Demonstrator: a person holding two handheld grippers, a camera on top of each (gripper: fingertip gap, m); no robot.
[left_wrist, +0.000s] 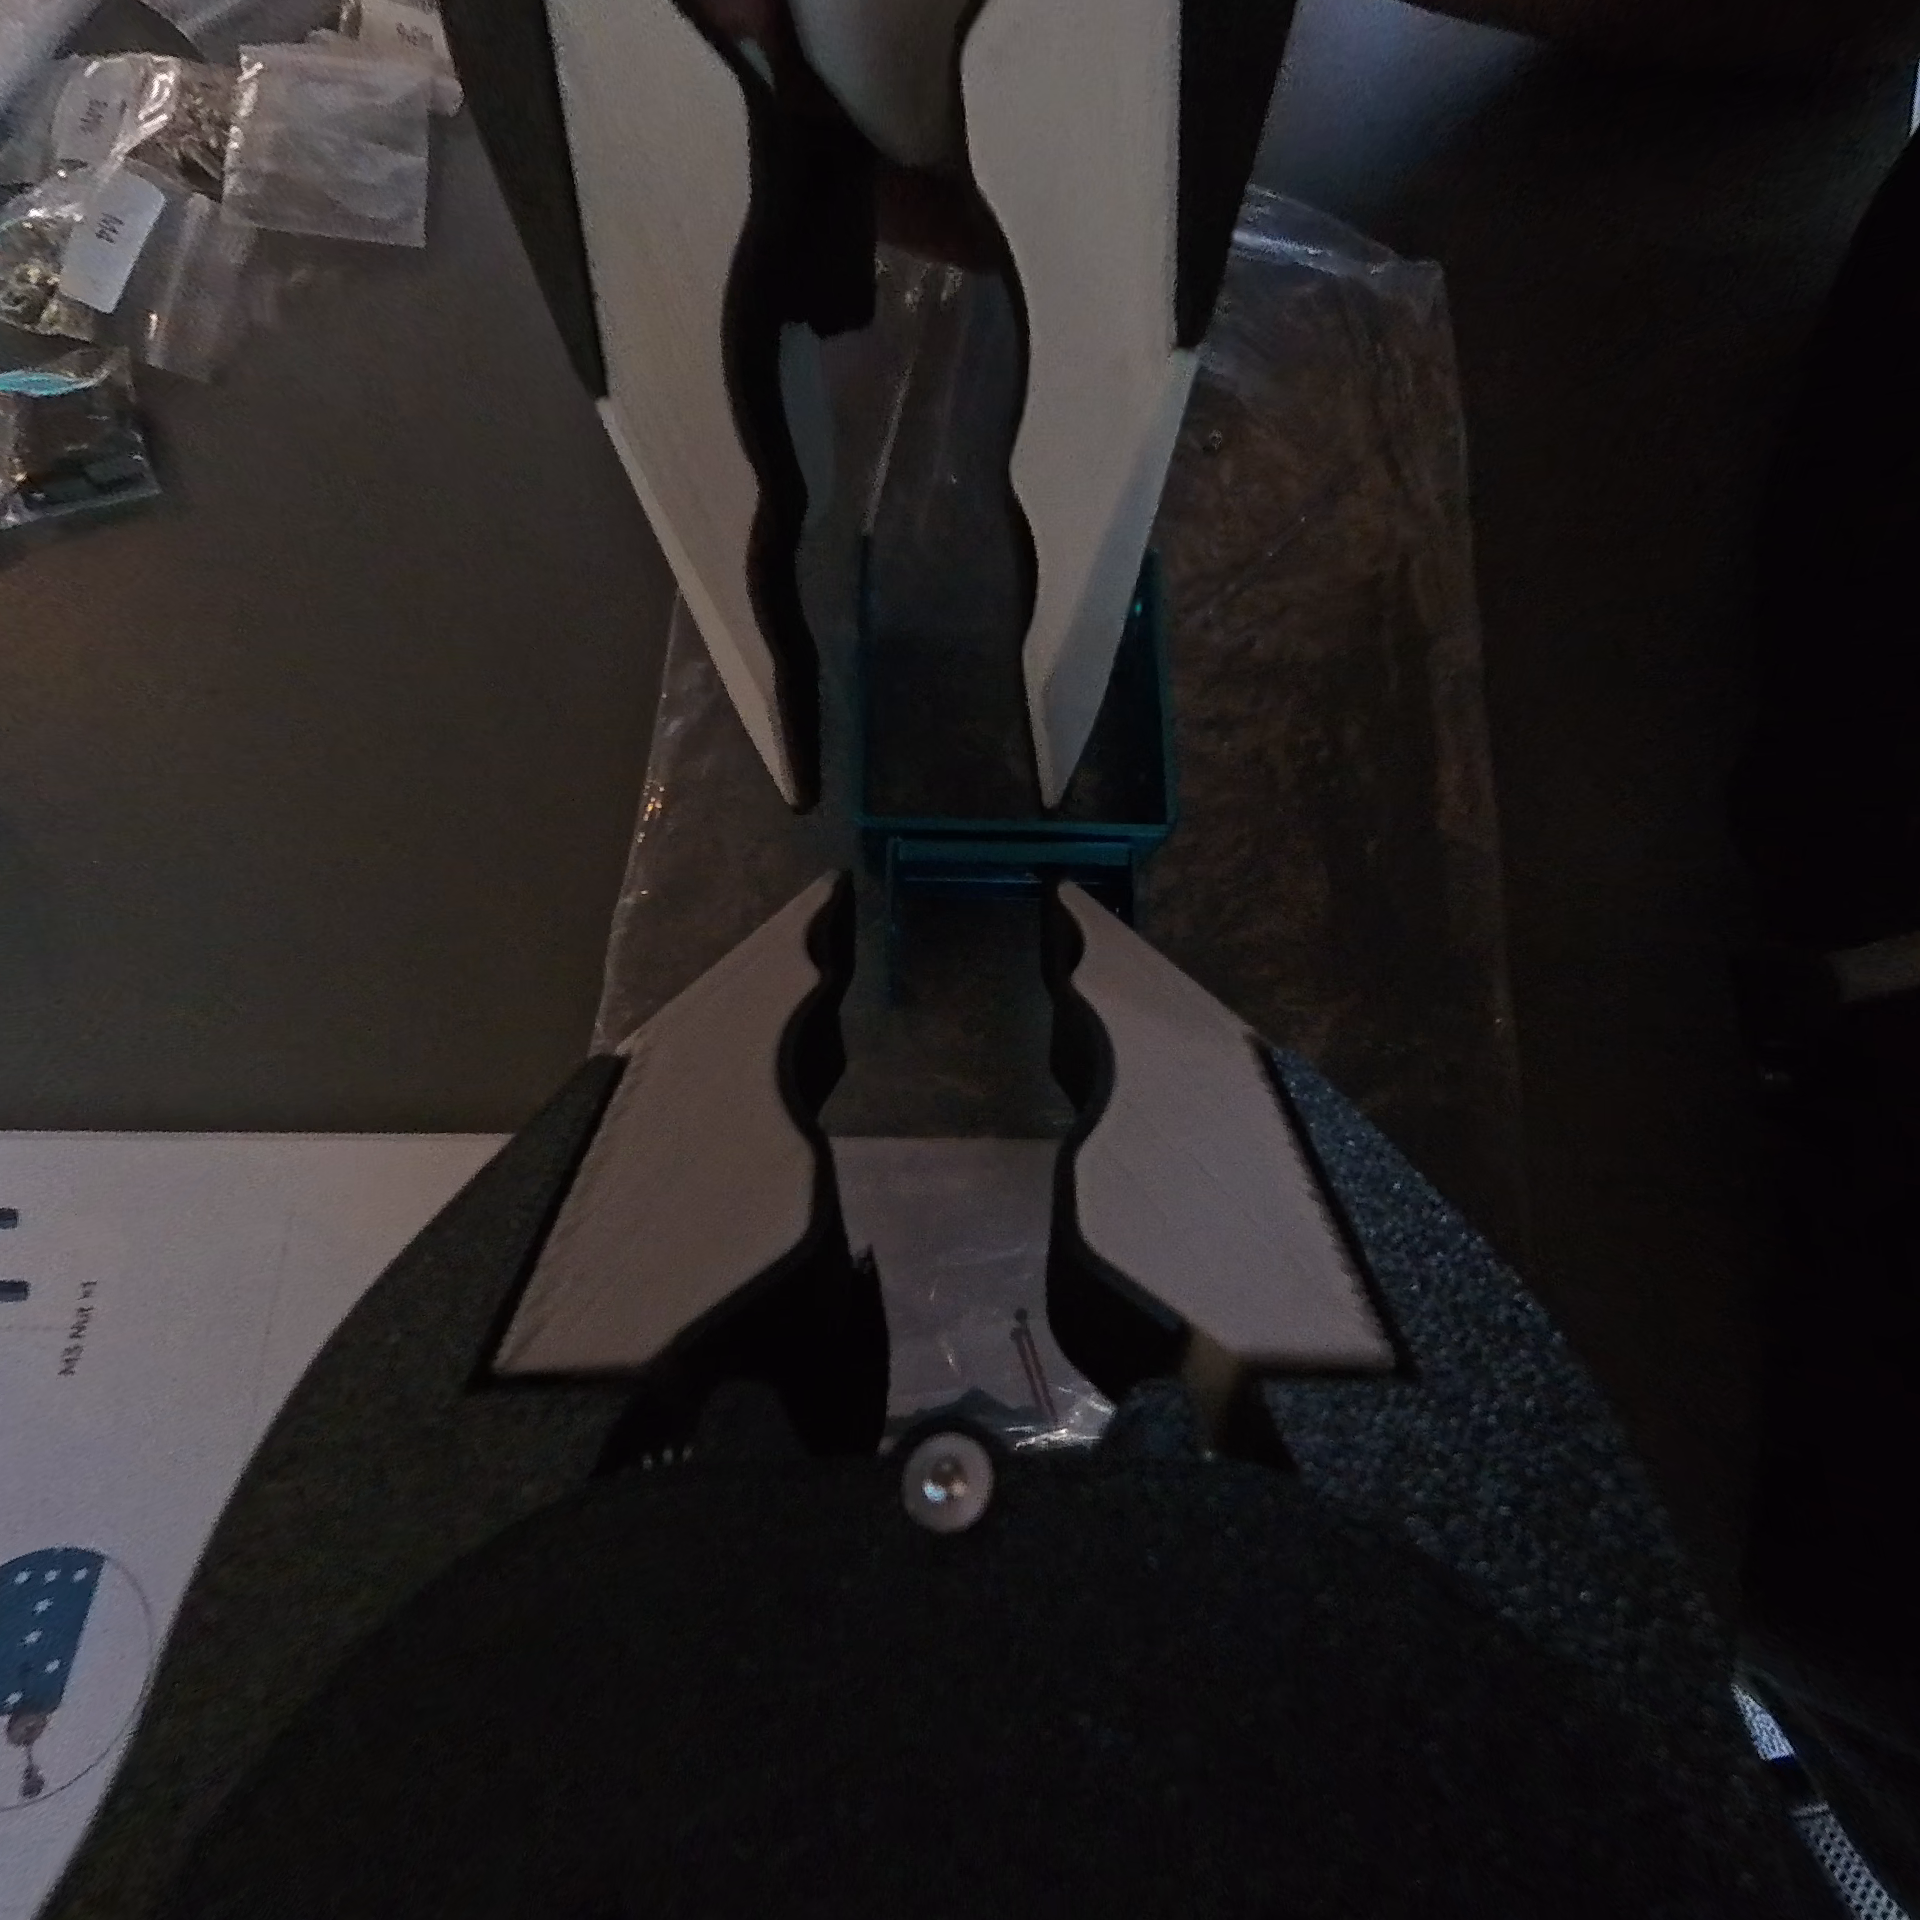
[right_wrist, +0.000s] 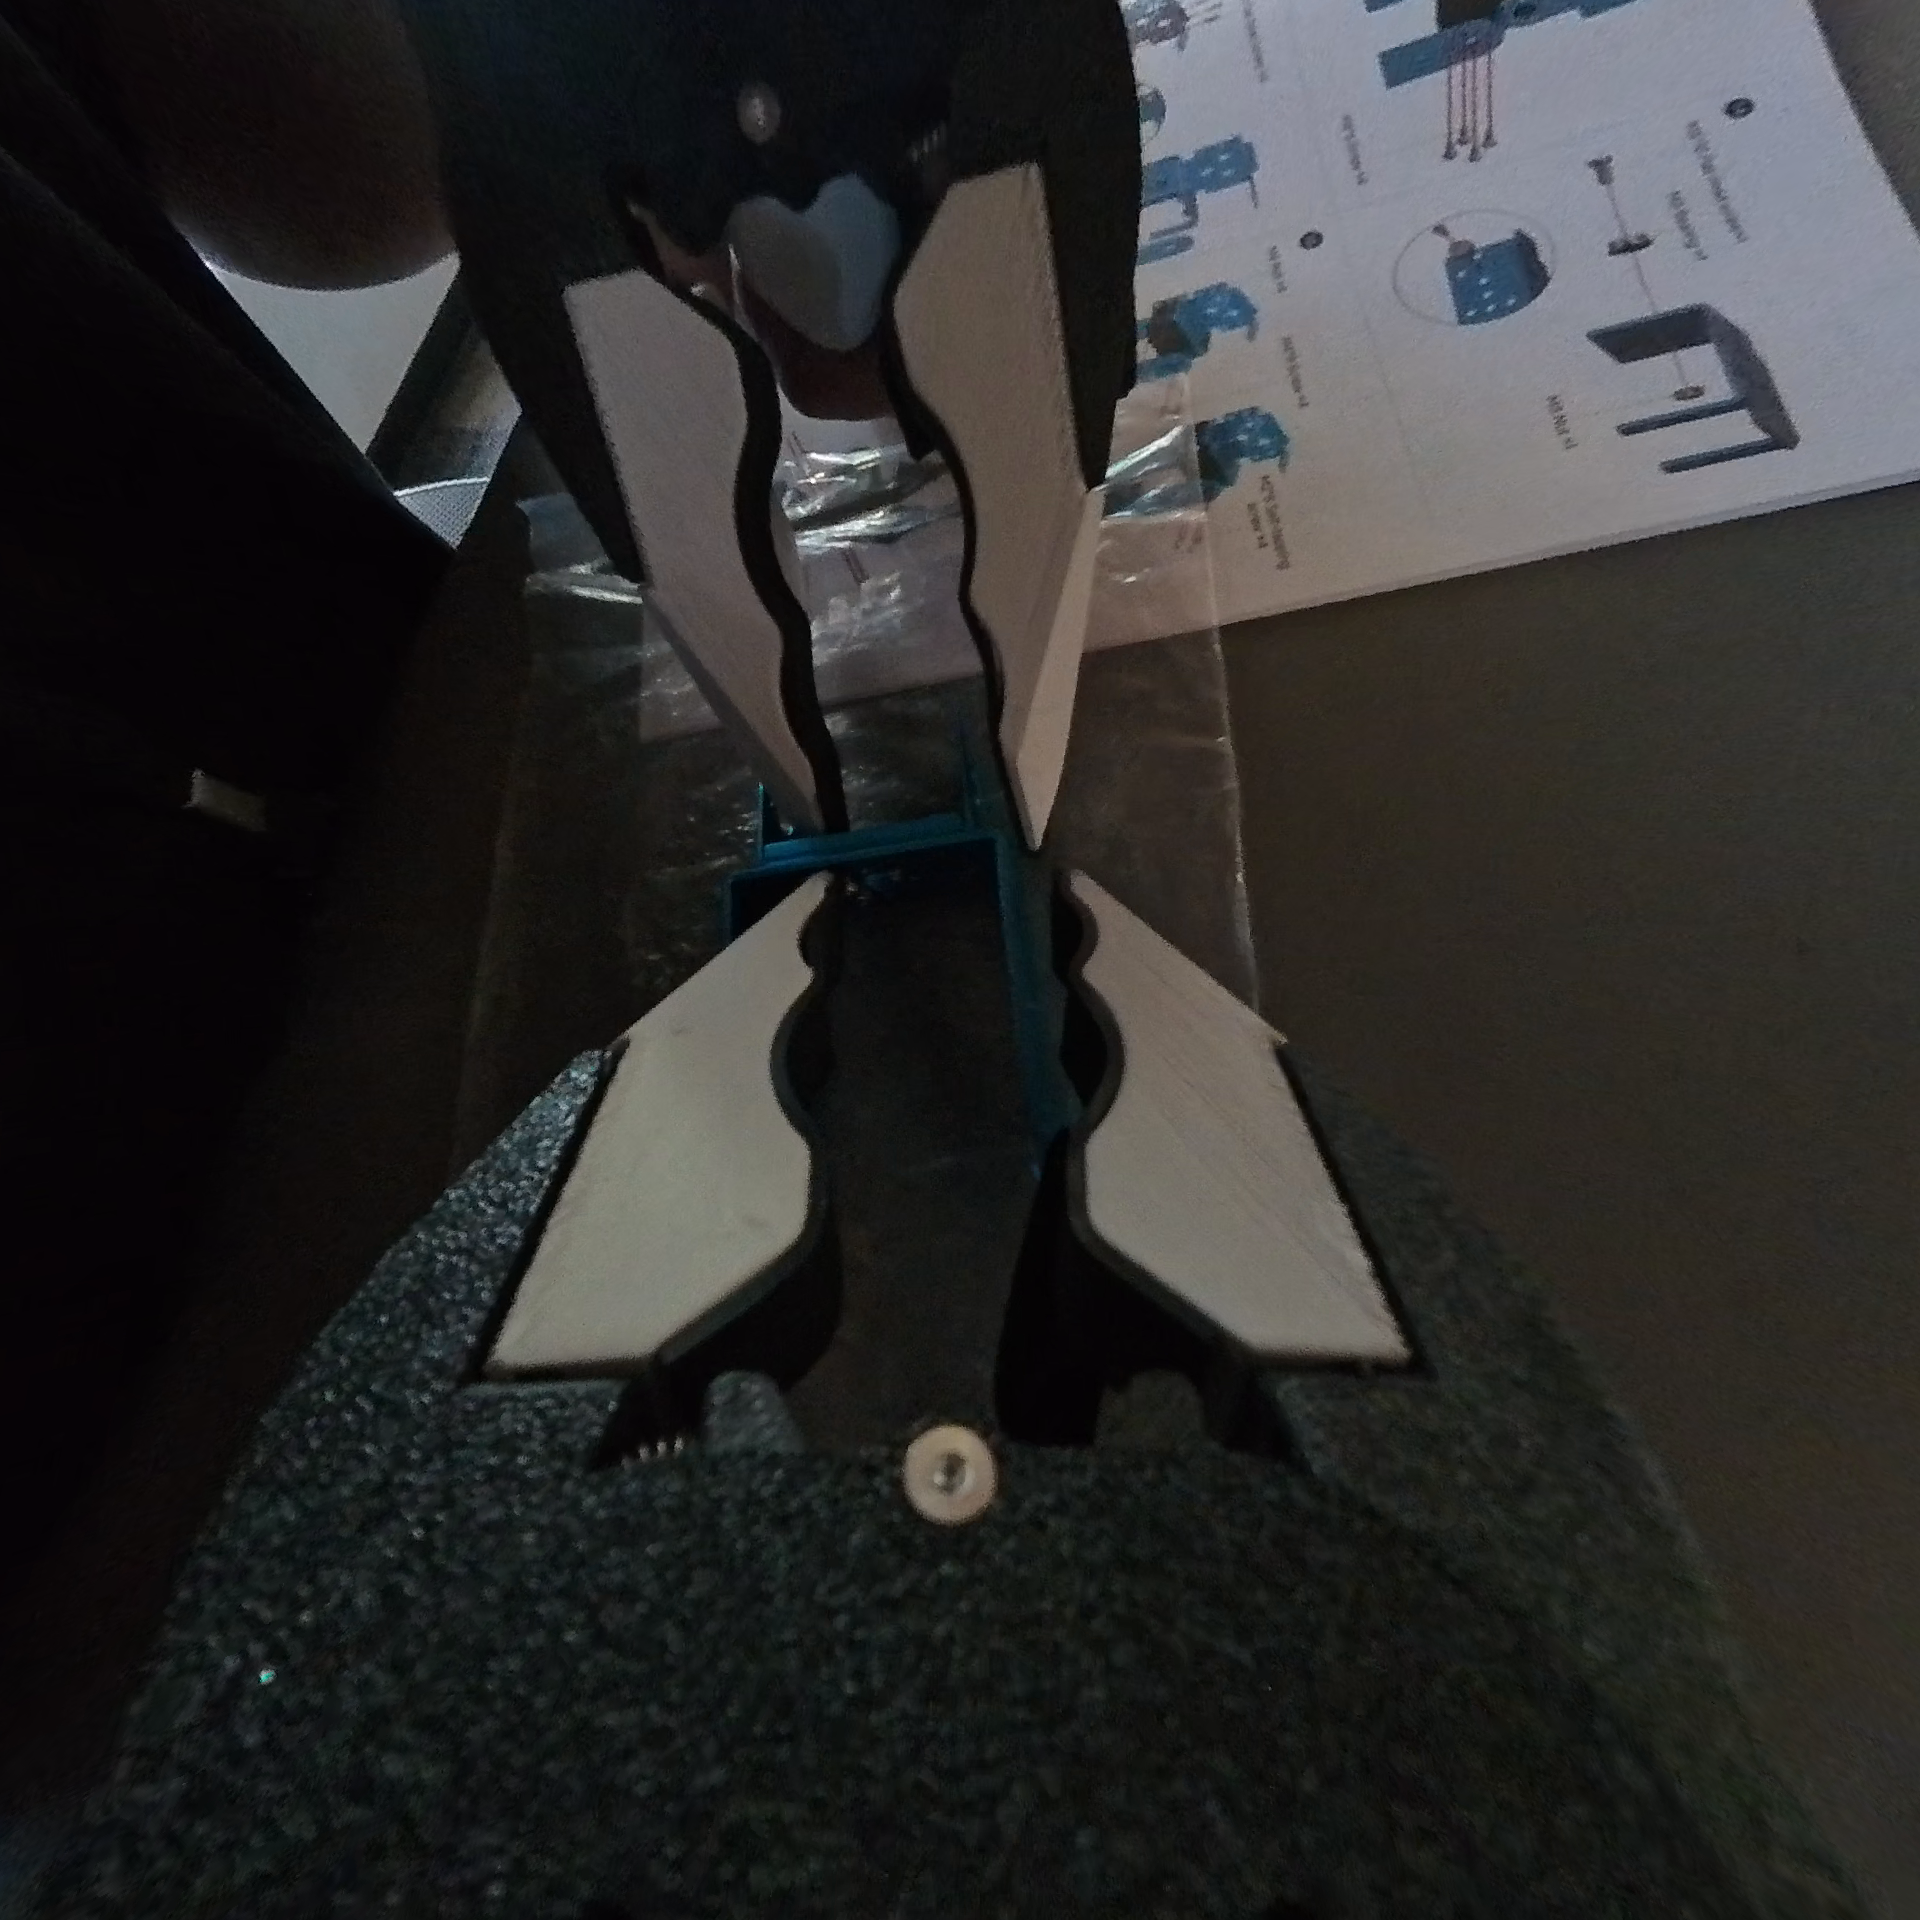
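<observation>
Dark matte tabletop (left_wrist: 312, 831) carries everything. Lighting is poor and detail is thin.

White printed instruction sheet with blue part diagrams (right_wrist: 1558, 312) lies flat along one table edge, under the left gripper's body.

Large crinkled clear plastic bag (left_wrist: 1330, 623) is spread flat mid-table, with one edge overlapping the sheet.

Left gripper (left_wrist: 951, 891) and right gripper (left_wrist: 927, 802) point at each other nose to nose, tips near but apart, both angled down over the bag. Each has white finger faces with wavy black inner pads.

Left gripper: fingers spread, clear gap between the pads, nothing pinched that I can see.

Right gripper (right_wrist: 951, 881): also spread, pinching nothing. In its own view its right pad sits right against a blue wall; contact can't be confirmed.

Small blue-teal anodised metal U-channel bracket (left_wrist: 1003, 831) lies on the bag directly under both sets of tips. Its cross-piece sits between the two grippers and its side walls run away beneath the right gripper. In the right wrist view the bracket (right_wrist: 883, 836) is offset from that gripper's gap: the left fingertip overlaps it and one wall runs along the right finger. Neither gripper is closed across it. Whether any tip touches it is unclear.

Cluster of small clear zip bags of hardware with white labels (left_wrist: 135, 229) is well off to the side, far from both grippers.

Small clear packet of long thin screws (left_wrist: 977, 1351) lies on the sheet under the left gripper's fingers.
</observation>
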